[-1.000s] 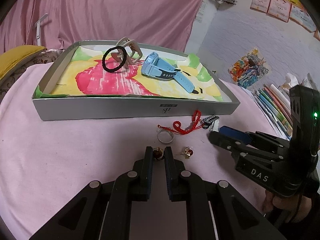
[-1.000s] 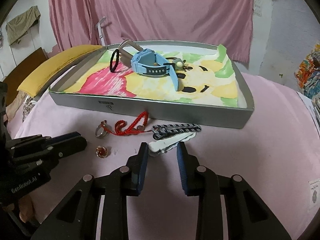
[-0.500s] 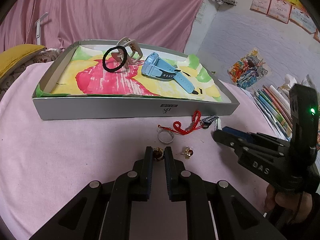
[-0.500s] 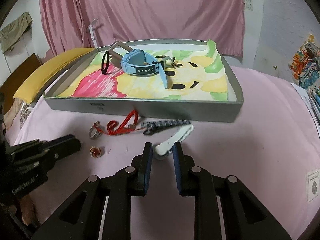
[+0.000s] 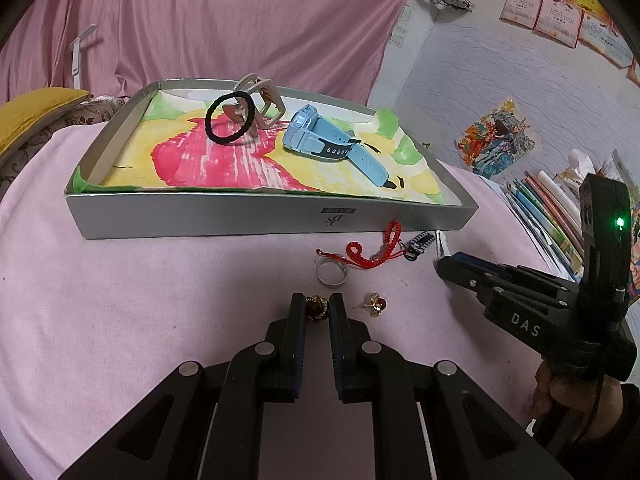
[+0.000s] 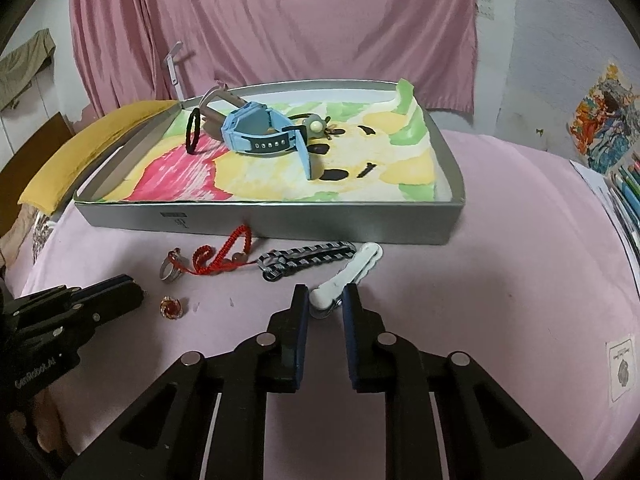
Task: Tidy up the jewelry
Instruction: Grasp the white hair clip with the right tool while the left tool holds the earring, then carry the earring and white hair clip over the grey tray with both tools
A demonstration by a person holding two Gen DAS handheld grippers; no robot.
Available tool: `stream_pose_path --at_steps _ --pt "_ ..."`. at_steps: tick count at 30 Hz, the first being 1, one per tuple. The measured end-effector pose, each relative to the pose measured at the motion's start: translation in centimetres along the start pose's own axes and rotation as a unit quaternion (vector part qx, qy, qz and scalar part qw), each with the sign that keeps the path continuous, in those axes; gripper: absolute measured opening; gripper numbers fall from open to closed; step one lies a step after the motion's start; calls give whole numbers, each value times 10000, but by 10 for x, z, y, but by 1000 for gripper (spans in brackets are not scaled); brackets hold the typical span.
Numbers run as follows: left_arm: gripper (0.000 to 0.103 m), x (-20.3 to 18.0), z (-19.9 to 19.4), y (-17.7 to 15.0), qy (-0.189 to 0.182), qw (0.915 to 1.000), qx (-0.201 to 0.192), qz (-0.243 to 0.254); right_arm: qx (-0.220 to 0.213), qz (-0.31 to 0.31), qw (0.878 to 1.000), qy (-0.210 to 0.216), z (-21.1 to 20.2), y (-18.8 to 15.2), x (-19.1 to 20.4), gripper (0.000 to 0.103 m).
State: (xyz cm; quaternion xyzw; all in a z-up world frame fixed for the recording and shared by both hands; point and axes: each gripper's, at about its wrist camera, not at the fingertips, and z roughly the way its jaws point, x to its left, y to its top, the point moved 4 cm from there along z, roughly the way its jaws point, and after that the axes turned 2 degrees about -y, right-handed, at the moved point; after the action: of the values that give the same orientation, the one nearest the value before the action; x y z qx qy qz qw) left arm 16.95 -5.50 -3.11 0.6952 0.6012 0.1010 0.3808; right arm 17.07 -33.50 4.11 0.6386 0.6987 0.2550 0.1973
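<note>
Both views are evenly and softly lit by diffuse indoor light; no single source is visible. Shadows are faint: a soft one lies under the near wall of the grey box [image 5: 208,222] and small ones sit beside the items on the pink cloth [image 5: 120,312]. Glare is absent, apart from a green indicator light [image 5: 619,222] glowing at the right edge of the left wrist view. Fisheye distortion bends straight lines toward the edges, and black vignetting fills all four corners. Focus is sharp at the centre; detail softens slightly toward the periphery.
</note>
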Motion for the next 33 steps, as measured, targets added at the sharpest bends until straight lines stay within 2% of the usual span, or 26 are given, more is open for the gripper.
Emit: stream_pose_path --at_steps 3,7,10,17,21,26,31,33 --pt "11 -2 -1 -2 -6 10000 -5 55 -7 3 10000 79 -2 -3 -3 15" --pt "11 -9 -7 -6 -77 9998 -86 130 -24 30 9992 390 -11 -13 -3 15" --pt "11 -14 -11 -9 -81 9996 -155 233 -157 -81 9978 641 -22 -23 4 15" --pt "11 -16 -24 -12 -134 9985 -454 263 -645 -478 9942 712 -41 -32 23 15" --pt "11 -19 -35 -6 -73 9963 -792 333 -980 -720 9911 540 -51 -33 29 15" --pt "11 -21 -50 12 8 9910 -1272 408 -1561 -927 9826 401 -73 -17 37 15" --pt "11 -19 -67 41 250 9810 -1846 540 -2239 -961 9692 354 -97 14 41 15" --pt "11 -19 -74 56 359 9745 -2131 603 -2504 -934 9631 328 -103 27 42 15"
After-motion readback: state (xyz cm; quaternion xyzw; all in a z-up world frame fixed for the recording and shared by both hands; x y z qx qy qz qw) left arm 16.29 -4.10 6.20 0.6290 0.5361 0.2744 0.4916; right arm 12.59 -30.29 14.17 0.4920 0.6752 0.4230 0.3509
